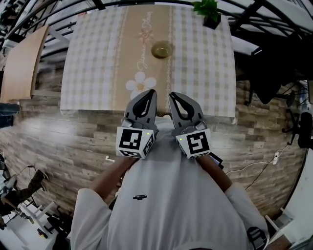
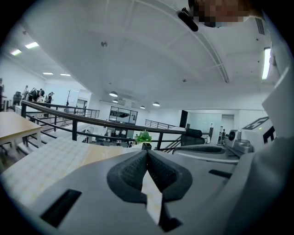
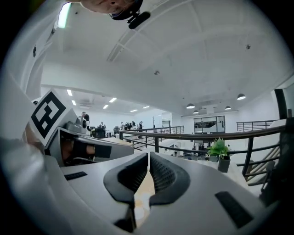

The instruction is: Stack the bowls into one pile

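Observation:
A single olive-gold bowl shape (image 1: 161, 50) sits on the far middle of the checked tablecloth (image 1: 98, 63); I cannot tell if it is one bowl or a pile. My left gripper (image 1: 152, 93) and right gripper (image 1: 171, 95) hang side by side over the table's near edge, close to my chest and well short of the bowl. Both point out level across the table. The left gripper (image 2: 147, 152) is shut with nothing between its pads. The right gripper (image 3: 149, 155) is shut and empty too. The bowl is hidden in both gripper views.
A small potted plant (image 1: 209, 11) stands at the table's far right corner, also seen as the plant (image 2: 144, 137) and the plant (image 3: 218, 150). A black railing (image 2: 73, 120) runs behind the table. A wooden table (image 1: 19, 63) is at the left, wood floor around.

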`<state>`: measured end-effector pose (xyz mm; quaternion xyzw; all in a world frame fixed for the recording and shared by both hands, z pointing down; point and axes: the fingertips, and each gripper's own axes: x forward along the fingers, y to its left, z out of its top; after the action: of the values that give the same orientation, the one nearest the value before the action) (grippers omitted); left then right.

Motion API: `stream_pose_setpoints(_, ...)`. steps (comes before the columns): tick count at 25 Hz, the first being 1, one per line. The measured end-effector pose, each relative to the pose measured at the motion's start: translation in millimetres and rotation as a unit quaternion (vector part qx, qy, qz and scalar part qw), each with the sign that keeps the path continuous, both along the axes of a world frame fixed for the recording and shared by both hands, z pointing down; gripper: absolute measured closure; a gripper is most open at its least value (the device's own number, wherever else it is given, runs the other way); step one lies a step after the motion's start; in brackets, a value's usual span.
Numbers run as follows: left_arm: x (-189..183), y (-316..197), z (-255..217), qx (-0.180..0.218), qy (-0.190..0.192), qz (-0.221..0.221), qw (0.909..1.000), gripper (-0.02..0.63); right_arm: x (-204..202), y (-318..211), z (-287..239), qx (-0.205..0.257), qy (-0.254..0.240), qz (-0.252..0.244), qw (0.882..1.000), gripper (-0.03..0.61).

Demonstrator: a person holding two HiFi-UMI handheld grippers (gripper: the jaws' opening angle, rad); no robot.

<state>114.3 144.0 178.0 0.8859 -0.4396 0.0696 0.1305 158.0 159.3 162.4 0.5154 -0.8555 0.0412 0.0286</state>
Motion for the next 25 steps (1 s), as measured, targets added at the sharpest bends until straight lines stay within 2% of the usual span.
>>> stream_pose_setpoints(6,-11,-4,11,-0.028,-0.001,0.003,0.9996,0.594,-10,-6,4,-0.011,-0.003,0.004,1.0,0.538)
stream_pose_setpoints(10,-8,-1,11,-0.027,-0.003,0.012,0.9996,0.594,-5,-3,22,-0.049,0.014,-0.002,0.999,0.538)
stream_pose_setpoints(17,-7,-3,15,-0.031,-0.012,0.014,0.9993,0.594,-7,-7,23,-0.052,0.011,0.008,0.999,0.538)
stream_pose_setpoints(22,23,0,19,-0.027,-0.02,0.009,0.9994,0.594,18,-8,26,-0.047,0.047,0.0,0.998,0.538)
stream_pose_setpoints(25,45,1,19,-0.025,-0.024,0.008,0.9994,0.594,41,-5,22,-0.043,0.045,0.004,0.998,0.538)
